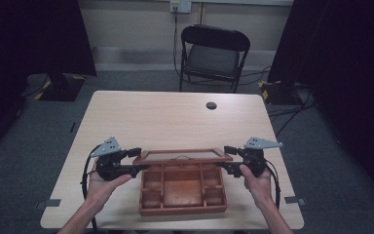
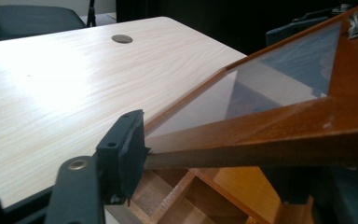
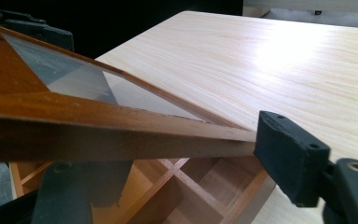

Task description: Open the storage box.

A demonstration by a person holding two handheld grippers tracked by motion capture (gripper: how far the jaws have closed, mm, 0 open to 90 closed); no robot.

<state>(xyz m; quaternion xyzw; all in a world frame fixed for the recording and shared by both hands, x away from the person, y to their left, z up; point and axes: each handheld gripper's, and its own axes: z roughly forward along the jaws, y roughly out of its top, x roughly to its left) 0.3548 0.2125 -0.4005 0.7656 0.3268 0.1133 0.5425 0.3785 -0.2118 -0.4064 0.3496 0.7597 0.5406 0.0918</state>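
So the left tongs (image 1: 135,161) are seen at lower left of centre in the high view, closed partway onto the left corner of the glass-paned lid (image 1: 182,156), and in the left gripper view the black pad (image 2: 121,156) is pressed right against the lid's wooden edge, so it's gripped, not just hovered over. Same deal on the other side: the right tongs (image 1: 228,158) are clamped on the right corner, with the pad (image 3: 289,156) butted up to the frame end in the right gripper view. The lid is held tilted, partly raised over the wooden box (image 1: 183,187), which sits at the near edge of the desk (image 1: 175,117), lower centre of the frame, compartments exposed underneath. Whether the lid is being raised or lowered can't be told from this. Stuff that could go wrong, probably: only the very corners are pinched, so a slip on the polished wood could let one side drop and the lid slam down, and the glass wouldn't love that. If one hand gets ahead of the other, the hinges would likely be twisted. The box is also close to the desk's front edge, so a tug toward the person might drag it off. A chair (image 1: 214,53) is parked at upper centre, well clear.
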